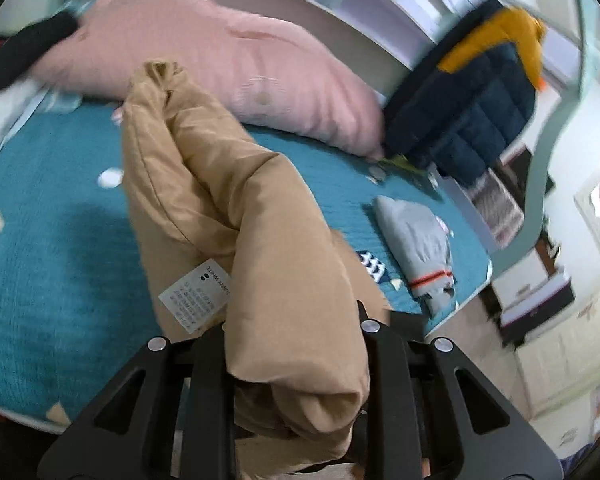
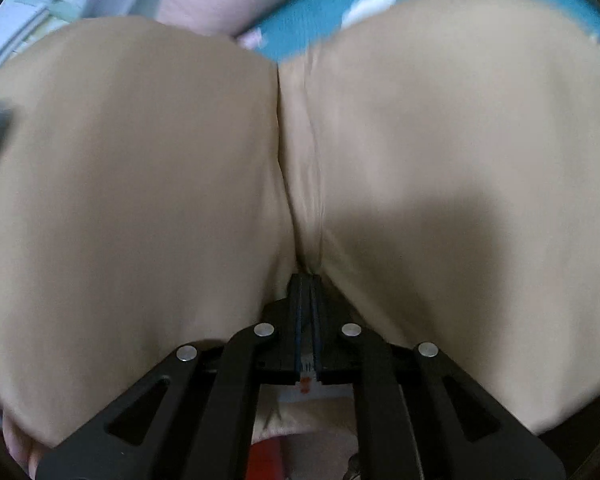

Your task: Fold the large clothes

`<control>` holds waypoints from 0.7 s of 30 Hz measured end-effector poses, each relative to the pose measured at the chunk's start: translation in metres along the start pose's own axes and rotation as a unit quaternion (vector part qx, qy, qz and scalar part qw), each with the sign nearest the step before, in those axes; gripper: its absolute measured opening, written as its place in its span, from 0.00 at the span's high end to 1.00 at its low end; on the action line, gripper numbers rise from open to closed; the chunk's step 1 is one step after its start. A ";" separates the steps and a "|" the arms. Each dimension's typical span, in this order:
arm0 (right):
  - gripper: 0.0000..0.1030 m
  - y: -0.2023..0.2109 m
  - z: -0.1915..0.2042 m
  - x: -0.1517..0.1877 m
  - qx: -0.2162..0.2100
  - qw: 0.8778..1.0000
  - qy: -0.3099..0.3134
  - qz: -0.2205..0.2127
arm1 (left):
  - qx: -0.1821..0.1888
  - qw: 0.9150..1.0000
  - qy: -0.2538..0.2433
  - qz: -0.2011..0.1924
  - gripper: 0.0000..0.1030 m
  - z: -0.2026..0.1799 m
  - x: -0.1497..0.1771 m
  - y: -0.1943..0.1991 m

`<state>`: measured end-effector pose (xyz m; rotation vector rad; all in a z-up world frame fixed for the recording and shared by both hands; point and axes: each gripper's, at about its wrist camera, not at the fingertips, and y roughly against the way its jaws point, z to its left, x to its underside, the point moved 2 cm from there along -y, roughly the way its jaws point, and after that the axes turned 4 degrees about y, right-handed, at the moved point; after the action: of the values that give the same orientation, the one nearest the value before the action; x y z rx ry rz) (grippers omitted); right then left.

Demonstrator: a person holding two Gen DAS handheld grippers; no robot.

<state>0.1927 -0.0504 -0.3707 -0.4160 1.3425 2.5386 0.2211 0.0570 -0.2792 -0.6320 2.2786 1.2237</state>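
The left gripper (image 1: 296, 344) pinches a thick roll of the tan, padded puffer jacket (image 1: 236, 216), its black fingers (image 1: 384, 364) pressing the bundle from both sides. The jacket rises from the jaws and hangs above the teal quilted bedspread (image 1: 52, 248). A white care label (image 1: 196, 298) sewn into a fold faces the camera on the left of the roll; it seems to read "SUNNY WHITE" beside two black dots, and the smaller print is too blurred to read.

The right gripper (image 2: 309, 280) has its jaws pressed nearly together on a thin seam of the same jacket, whose two puffed panels fill its view; a strip of the bedspread shows at the far edge.

Past the jacket, a long pink pillow (image 1: 228, 52) lies across the far side of the bed. To the right, a navy and mustard quilted coat (image 1: 476, 92) is heaped at the bed's far corner, and a folded grey garment (image 1: 416, 240) with an orange stripe rests near the right edge.
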 end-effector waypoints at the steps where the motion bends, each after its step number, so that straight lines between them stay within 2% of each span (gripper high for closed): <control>1: 0.94 0.020 -0.005 0.002 0.013 1.000 0.010 -0.020 | 0.002 1.000 -0.013 0.002 0.78 -0.012 -0.001 -0.007; 3: 0.94 0.048 -0.018 0.006 0.052 0.997 0.016 -0.048 | 0.015 0.999 -0.030 0.015 0.78 -0.036 -0.001 -0.025; 5: 0.94 0.062 -0.039 0.011 0.049 0.997 -0.007 -0.058 | 0.019 0.998 -0.051 0.028 0.78 -0.054 0.003 -0.043; 8: 0.94 0.055 -0.070 0.022 0.056 0.997 -0.044 -0.041 | 0.030 0.994 -0.082 0.063 0.78 -0.090 0.016 -0.085; 11: 0.94 0.047 -0.100 0.032 0.028 0.993 -0.105 -0.039 | 0.036 0.988 -0.113 0.103 0.78 -0.118 0.033 -0.123; 12: 0.94 0.043 -0.111 0.037 0.007 0.990 -0.137 -0.036 | 0.038 0.985 -0.119 0.115 0.77 -0.123 0.037 -0.134; 14: 0.97 0.040 -0.124 0.042 -0.006 0.986 -0.166 -0.034 | 0.033 0.982 -0.126 0.136 0.77 -0.134 0.042 -0.155; 18: 0.97 0.052 -0.129 0.052 -0.008 0.985 -0.171 -0.032 | 0.037 0.976 -0.118 0.180 0.73 -0.139 0.050 -0.192; 21: 0.96 0.067 -0.134 0.056 0.009 0.985 -0.169 -0.031 | 0.037 0.969 -0.105 0.219 0.67 -0.138 0.057 -0.215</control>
<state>0.1367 -0.1941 -0.4115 -0.0183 1.2009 2.4066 0.2785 -0.1767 -0.3827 0.0377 2.3363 1.3158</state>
